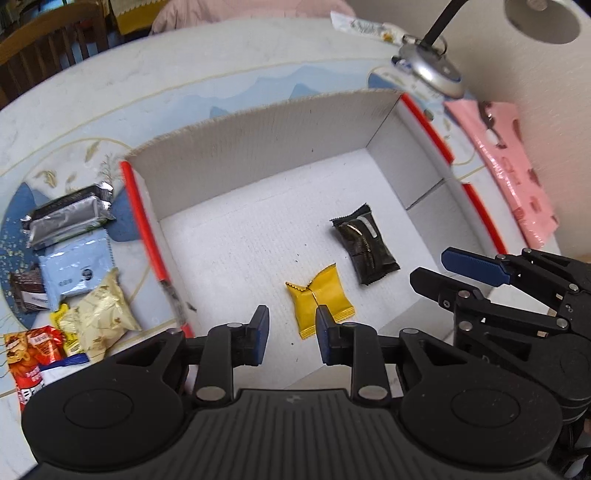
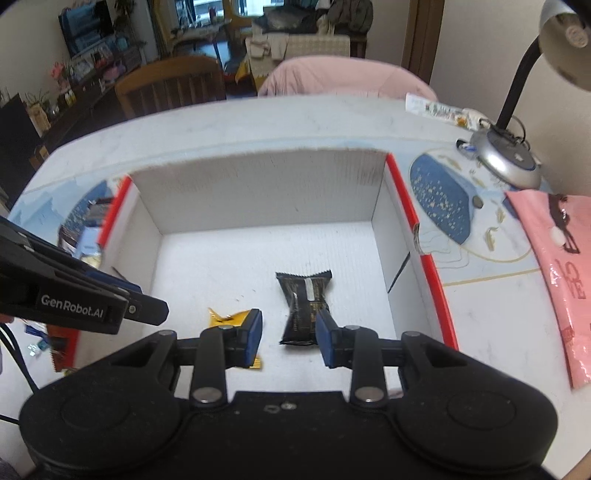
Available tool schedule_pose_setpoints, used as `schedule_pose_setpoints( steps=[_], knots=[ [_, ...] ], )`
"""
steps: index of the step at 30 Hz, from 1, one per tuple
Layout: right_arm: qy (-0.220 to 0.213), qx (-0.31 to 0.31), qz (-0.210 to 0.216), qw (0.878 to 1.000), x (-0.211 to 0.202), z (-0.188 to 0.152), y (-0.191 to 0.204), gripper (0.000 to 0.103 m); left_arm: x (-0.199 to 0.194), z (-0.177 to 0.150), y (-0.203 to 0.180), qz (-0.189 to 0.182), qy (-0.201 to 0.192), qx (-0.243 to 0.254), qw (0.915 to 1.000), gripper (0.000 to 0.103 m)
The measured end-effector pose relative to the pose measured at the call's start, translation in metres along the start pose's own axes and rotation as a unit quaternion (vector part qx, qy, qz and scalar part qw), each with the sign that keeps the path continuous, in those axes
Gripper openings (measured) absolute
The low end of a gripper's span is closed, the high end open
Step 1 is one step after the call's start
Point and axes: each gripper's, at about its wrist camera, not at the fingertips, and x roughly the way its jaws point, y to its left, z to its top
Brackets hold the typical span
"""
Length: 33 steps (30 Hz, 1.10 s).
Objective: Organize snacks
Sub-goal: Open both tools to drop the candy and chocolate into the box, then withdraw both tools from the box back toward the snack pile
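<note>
A white cardboard box with red edges (image 1: 266, 147) (image 2: 258, 192) holds a yellow snack packet (image 1: 320, 301) (image 2: 236, 317) and a black snack packet (image 1: 365, 245) (image 2: 304, 306). My left gripper (image 1: 291, 334) is open and empty above the box's near side, the yellow packet just ahead of its fingers. My right gripper (image 2: 289, 341) is open and empty over the box, the black packet between and below its fingers. It also shows at the right of the left wrist view (image 1: 439, 267). A pile of snack packets (image 1: 70, 258) lies left of the box.
A desk lamp base (image 1: 432, 70) (image 2: 506, 162) stands at the back right. A pink bag (image 1: 513, 166) (image 2: 561, 266) lies right of the box. A white tube (image 1: 365, 26) lies at the table's far edge. A wooden chair (image 2: 173, 85) stands behind the table.
</note>
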Motion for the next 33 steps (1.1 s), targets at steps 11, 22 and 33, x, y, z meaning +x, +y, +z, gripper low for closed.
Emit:
schedule_pose_setpoints(
  steps=[11, 22, 33],
  knots=[
    [-0.061, 0.013, -0.001, 0.998, -0.052, -0.011, 0.042, 0.031, -0.066, -0.035, 0.016, -0.023, -0.083, 0.028, 0.9958, 0.026],
    [-0.118, 0.016, 0.001, 0.993, -0.09, -0.025, 0.092, 0.032, -0.122, -0.078, 0.04, -0.022, -0.155, 0.049, 0.9865, 0.029],
    [-0.157, 0.014, 0.019, 0.987, -0.109, -0.038, 0.14, 0.034, -0.167, -0.121, 0.073, -0.018, -0.223, 0.046, 0.9736, 0.061]
  ],
)
